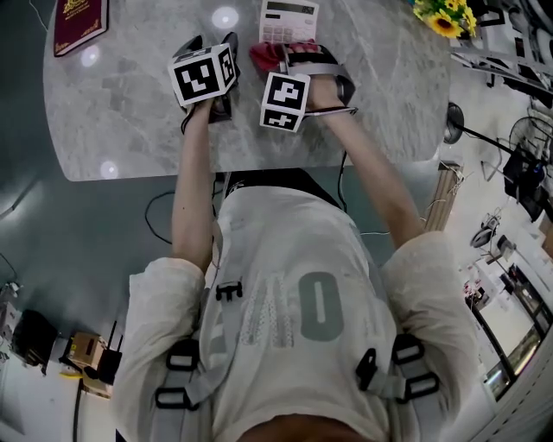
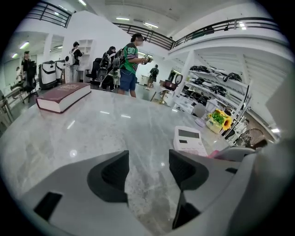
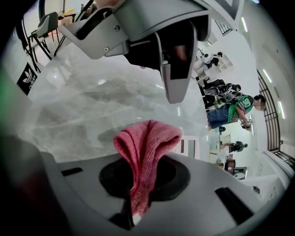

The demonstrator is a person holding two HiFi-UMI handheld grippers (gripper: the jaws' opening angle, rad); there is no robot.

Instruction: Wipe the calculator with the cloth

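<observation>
— Marble table [image 1: 130,104]: where's the calculator [image 1: 289,19]?
— Far side, its top cropped and its near end hidden behind the cloth [image 1: 270,56].
— Grippers?
— Right gripper [image 3: 140,177] pinches the cloth (red, bunched). Left gripper [image 2: 148,168] has its jaws spread, empty.

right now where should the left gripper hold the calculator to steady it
Likely across its width at the far display end, coming from above on the left: calculator lies flat, cloth in the right gripper sits at its near end, left gripper is open.

Pink-red cloth [image 3: 145,147], white calc [image 1: 289,19], grey veined-marble table [image 1: 130,112], maroon book [image 1: 79,22] w/ gold print, yellow flowers [image 1: 445,17].
</observation>
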